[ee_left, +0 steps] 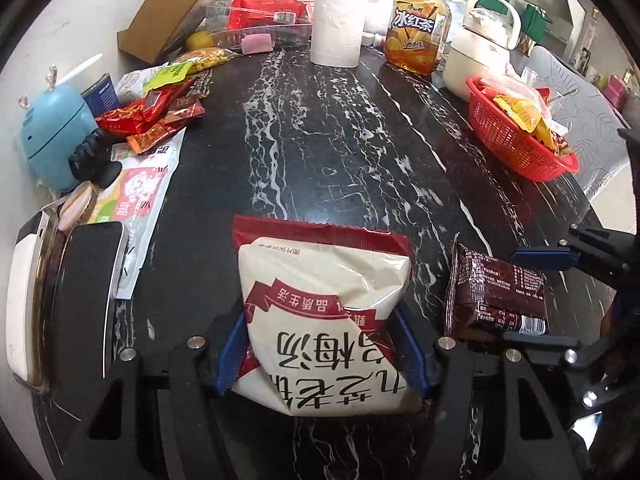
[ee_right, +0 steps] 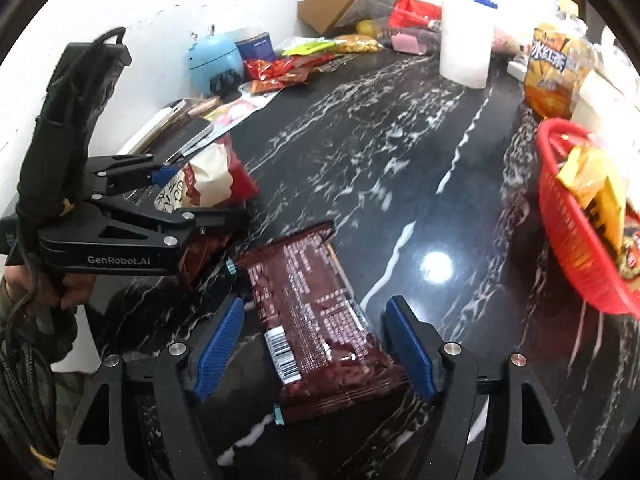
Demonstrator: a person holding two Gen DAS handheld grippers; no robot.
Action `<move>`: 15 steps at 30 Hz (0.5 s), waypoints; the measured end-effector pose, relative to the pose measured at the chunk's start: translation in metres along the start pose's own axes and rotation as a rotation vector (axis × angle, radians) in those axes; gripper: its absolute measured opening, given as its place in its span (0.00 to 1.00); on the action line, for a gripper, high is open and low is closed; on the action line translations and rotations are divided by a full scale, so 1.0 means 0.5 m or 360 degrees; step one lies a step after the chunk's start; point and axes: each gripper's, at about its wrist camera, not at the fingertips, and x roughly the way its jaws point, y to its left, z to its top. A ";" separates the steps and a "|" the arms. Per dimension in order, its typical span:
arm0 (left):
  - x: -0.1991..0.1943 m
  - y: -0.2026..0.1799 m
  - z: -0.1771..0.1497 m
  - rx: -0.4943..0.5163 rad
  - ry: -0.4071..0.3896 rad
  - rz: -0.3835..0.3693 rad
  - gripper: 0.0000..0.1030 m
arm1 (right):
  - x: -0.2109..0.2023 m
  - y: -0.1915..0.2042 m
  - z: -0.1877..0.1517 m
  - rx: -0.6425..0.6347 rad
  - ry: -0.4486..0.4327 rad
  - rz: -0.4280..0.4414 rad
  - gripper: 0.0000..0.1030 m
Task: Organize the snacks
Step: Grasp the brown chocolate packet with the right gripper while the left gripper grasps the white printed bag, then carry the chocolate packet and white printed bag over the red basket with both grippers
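The red basket already has some snack packs in it. A heap of snacks lies far off by the wall, so lots is left, I think. The left gripper tips down and pinches the white and red bag. The right gripper tips down too, spread wide around the dark brown packet on the table, not squeezing it.
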 end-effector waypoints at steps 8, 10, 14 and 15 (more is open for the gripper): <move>0.008 -0.015 0.003 -0.0003 -0.0010 -0.0040 0.62 | -0.017 -0.024 -0.004 0.0062 -0.0078 -0.0081 0.48; 0.011 -0.027 0.005 0.0016 -0.0012 -0.0045 0.62 | -0.024 -0.036 -0.008 0.0097 -0.0102 -0.0116 0.47; 0.017 -0.050 0.010 0.0051 -0.0007 -0.0058 0.62 | -0.035 -0.056 -0.020 0.0146 -0.0117 -0.0191 0.46; 0.019 -0.057 0.011 0.0062 -0.0008 -0.0068 0.62 | -0.038 -0.060 -0.022 0.0160 -0.0120 -0.0199 0.46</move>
